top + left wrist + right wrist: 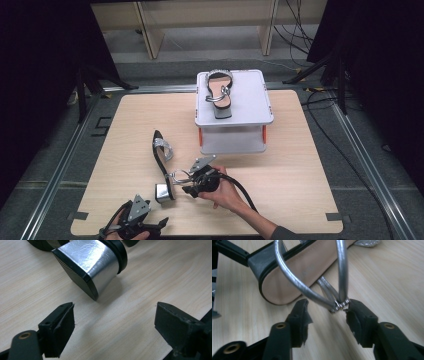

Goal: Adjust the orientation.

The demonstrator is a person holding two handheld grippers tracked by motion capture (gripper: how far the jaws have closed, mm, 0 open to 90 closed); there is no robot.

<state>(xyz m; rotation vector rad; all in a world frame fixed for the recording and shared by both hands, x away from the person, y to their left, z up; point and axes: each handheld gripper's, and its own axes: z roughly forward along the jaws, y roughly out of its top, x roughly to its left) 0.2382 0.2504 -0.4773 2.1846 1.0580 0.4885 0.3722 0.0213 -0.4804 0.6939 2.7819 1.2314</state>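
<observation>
Between the right gripper's (325,308) half-open jaws sits the sandal's (162,165) thin ankle strap (310,291), not yet pinched; it could slip sideways. Left gripper (113,322) waits open near the heel (91,267).

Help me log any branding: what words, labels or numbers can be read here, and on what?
None can be read.
Insole of the sandal on the table: a faint mark, too blurred to read.
Sandal on the box: no text visible.
Silver heel: no text.
</observation>
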